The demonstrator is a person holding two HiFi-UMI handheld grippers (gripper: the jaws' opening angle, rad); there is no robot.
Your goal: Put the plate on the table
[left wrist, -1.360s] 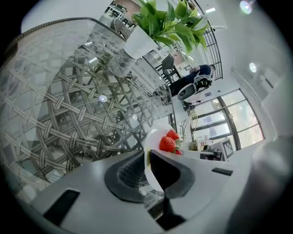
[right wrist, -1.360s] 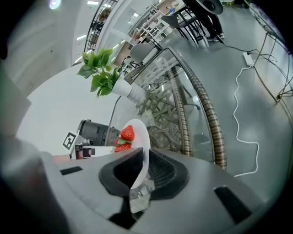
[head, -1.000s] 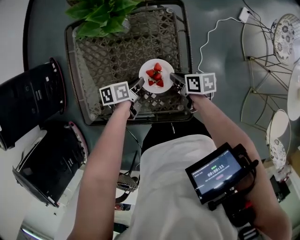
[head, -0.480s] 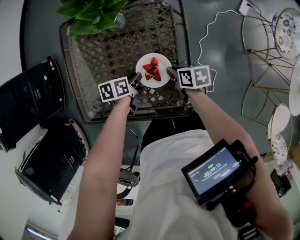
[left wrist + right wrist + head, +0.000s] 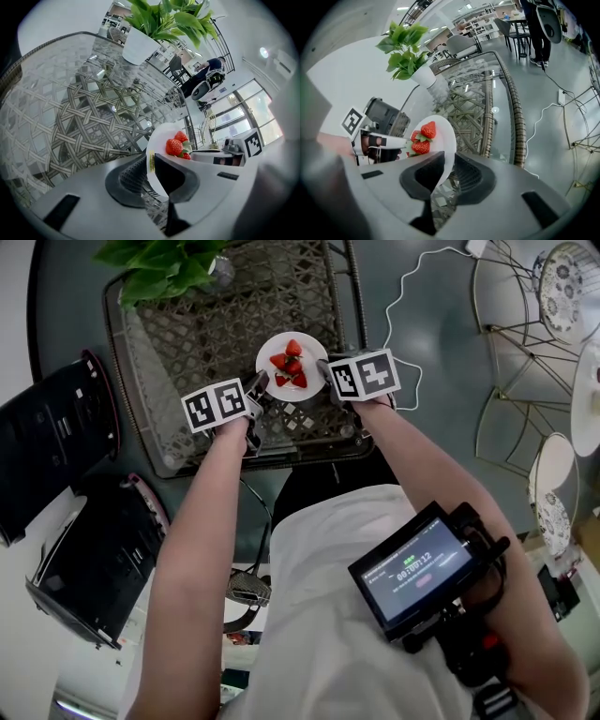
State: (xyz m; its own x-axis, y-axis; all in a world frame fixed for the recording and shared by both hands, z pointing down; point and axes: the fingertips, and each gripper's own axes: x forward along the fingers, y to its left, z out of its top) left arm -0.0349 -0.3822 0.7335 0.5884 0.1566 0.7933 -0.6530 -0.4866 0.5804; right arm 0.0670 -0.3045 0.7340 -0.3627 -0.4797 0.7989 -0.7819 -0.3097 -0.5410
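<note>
A small white plate (image 5: pixel 270 379) with several strawberries (image 5: pixel 287 367) hangs above the glass-topped wicker table (image 5: pixel 169 352), near its front edge. My left gripper (image 5: pixel 254 399) is shut on the plate's left rim (image 5: pixel 154 150). My right gripper (image 5: pixel 322 371) is shut on the right rim (image 5: pixel 447 154). In the left gripper view the strawberries (image 5: pixel 176 144) sit just past the jaws. From the right gripper view I see the strawberries (image 5: pixel 423 139) and the left gripper (image 5: pixel 370 143) behind them.
A potted green plant (image 5: pixel 159 263) stands at the table's back left corner. Two black cases (image 5: pixel 52 437) lie on the floor at the left. Wire stands with plates (image 5: pixel 553 296) are at the right, and a white cable (image 5: pixel 422 296) runs across the floor.
Both grippers have carried the plate farther over the table, up and slightly left in the head view. Both stay shut on its rim.
</note>
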